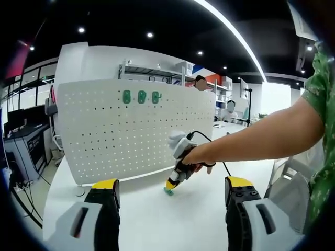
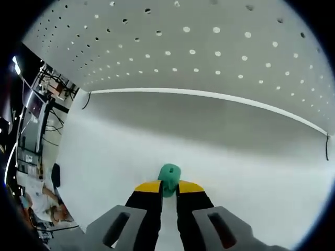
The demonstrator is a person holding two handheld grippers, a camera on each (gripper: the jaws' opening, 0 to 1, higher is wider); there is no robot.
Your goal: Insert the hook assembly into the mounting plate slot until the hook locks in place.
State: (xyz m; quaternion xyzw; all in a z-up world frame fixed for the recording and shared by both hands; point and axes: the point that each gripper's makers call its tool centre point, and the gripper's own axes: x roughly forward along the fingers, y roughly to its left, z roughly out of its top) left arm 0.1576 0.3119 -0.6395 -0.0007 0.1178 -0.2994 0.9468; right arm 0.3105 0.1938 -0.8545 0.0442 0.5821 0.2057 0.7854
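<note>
1. The left gripper [image 1: 170, 196] is hovering over the white table [image 1: 157, 219] with its two yellow-tipped jaws spread wide apart and nothing between them; it is facing the upright white pegboard [image 1: 131, 130].
2. Three green hooks [image 1: 141, 97] are sitting in a row near the top of the pegboard, side by side and well above the table.
3. In the left gripper view, a person's hand [image 1: 196, 156] is holding the right gripper [image 1: 171, 187] tilted downward toward the table, just in front of the pegboard's lower edge, with a green hook [image 1: 168, 191] showing at its tips.
4. In the right gripper view, the right gripper [image 2: 168, 187] is pinching that green hook [image 2: 169, 178] between its nearly closed jaws.
5. The hook's rounded green body is protruding forward past the fingertips, pointing along the jaws toward the base of the pegboard [image 2: 209, 47]; its long axis seems to be running in line with the gripper, though the clamped end is hidden.
6. The hook is lying close over the table [image 2: 131, 146]; whether it is touching the surface cannot be told.
7. The hook is remaining apart from the pegboard's holes.
</note>
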